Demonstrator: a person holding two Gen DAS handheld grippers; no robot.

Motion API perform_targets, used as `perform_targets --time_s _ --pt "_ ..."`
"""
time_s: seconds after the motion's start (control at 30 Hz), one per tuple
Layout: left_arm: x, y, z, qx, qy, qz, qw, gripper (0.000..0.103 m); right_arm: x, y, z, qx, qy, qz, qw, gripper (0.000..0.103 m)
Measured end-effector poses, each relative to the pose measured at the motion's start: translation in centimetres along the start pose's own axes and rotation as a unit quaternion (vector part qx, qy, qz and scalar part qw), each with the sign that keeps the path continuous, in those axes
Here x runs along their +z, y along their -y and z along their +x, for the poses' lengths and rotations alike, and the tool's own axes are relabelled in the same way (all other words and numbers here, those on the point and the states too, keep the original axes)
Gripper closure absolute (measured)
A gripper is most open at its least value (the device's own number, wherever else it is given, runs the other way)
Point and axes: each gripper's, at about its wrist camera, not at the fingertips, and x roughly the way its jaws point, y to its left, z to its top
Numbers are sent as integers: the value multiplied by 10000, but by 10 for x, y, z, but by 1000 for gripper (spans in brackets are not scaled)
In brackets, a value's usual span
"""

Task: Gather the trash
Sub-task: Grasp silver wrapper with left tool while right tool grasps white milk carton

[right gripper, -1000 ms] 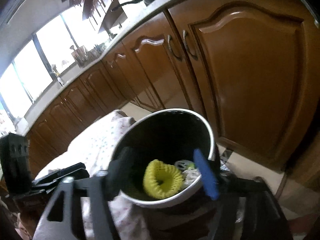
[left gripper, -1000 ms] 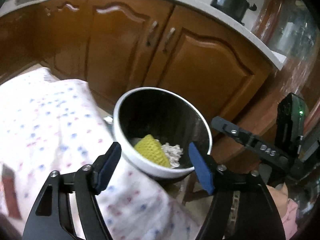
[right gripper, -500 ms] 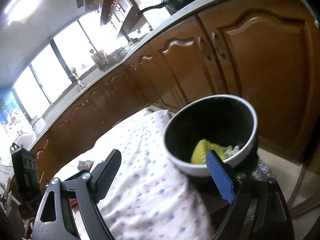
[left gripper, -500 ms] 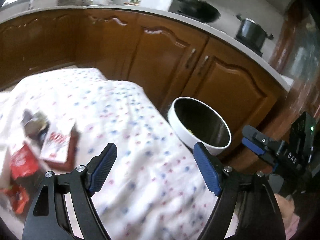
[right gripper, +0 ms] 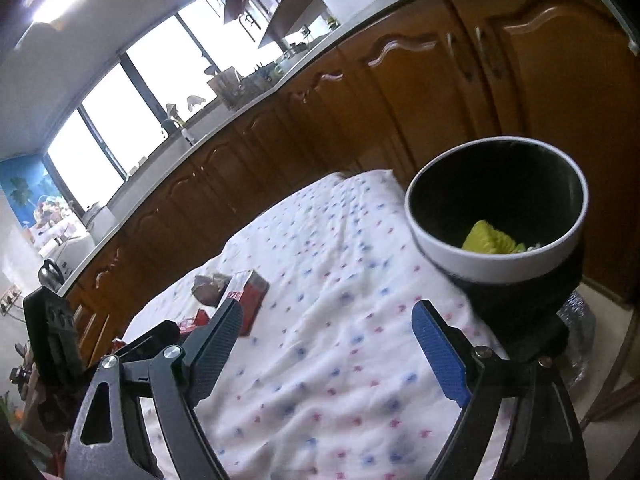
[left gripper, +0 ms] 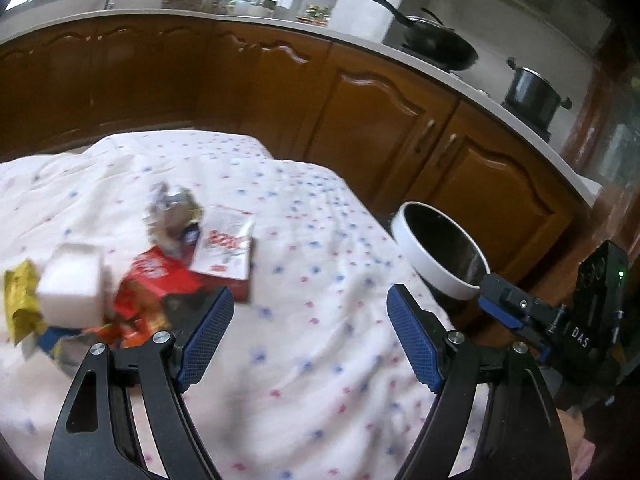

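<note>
Your kitchen table wears a dotted cloth [left gripper: 304,344] below brown cabinets. Both claws, left gripper [left gripper: 310,340] and right gripper [right gripper: 326,354], gape empty above it. The trash pile [left gripper: 132,280] lies at the left, well apart from the bin [right gripper: 496,220] at the table's right edge. Its red-and-white carton [left gripper: 226,250] lies flat, long axis toward the cabinets. Grab carelessly and loose wrappers may scatter.

Home kitchen – wooden cabinets [left gripper: 372,120], countertop [left gripper: 480,84], wok [left gripper: 436,46], pot [left gripper: 532,94]

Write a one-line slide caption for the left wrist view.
Open left gripper above dotted tablecloth, trash pile left, bin right.
</note>
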Motion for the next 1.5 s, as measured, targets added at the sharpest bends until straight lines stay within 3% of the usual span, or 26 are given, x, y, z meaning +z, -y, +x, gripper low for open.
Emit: perform_targets --time_s 0.6,0.97,1.2,1.27,1.3,1.5 --pt "19 -63 -21 654 189 -186 9975 22 -4 -55 40 365 -370 -339 9981 15" --pt "53 -86 16 856 -201 -78 9961 24 -3 -78 90 592 -852 -374 9939 16" --pt "68 -100 58 830 -560 -177 9948 54 -3 -98 124 600 -1189 -541 9896 17" --pt "68 -106 71 742 -745 -249 9941 72 -4 -106 133 578 -1259 -622 9884 17" --pt "68 -109 75 667 -820 -300 9939 89 -4 -111 141 541 -1333 -702 9871 18" --pt "73 -118 58 468 -517 -436 9966 93 -13 -126 175 263 -1691 -928 9809 31"
